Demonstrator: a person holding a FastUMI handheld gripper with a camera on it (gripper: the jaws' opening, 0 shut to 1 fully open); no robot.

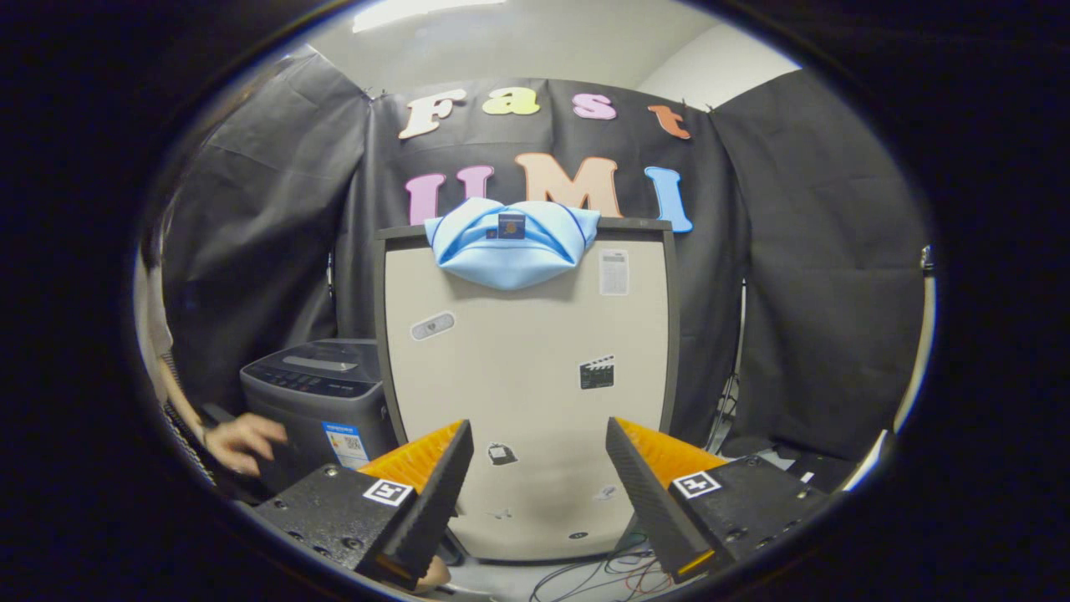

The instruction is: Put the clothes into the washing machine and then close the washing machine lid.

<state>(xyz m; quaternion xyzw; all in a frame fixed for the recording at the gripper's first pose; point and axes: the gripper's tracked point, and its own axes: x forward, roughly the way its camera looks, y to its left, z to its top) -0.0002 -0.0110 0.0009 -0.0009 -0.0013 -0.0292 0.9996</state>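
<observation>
A light blue garment [510,242] is draped over the top edge of a tall beige panel [527,385], well beyond my fingers. A small grey washing machine [322,393] stands to the left of the panel, its lid down as far as I can see. My gripper [539,464] is open, its two orange-and-black fingers [435,485] wide apart with nothing between them, held low in front of the panel.
A person's hand [242,439] rests on the front left corner of the washing machine. Loose cables [610,573] lie on the floor below the panel. Black cloth walls close the booth behind and on both sides.
</observation>
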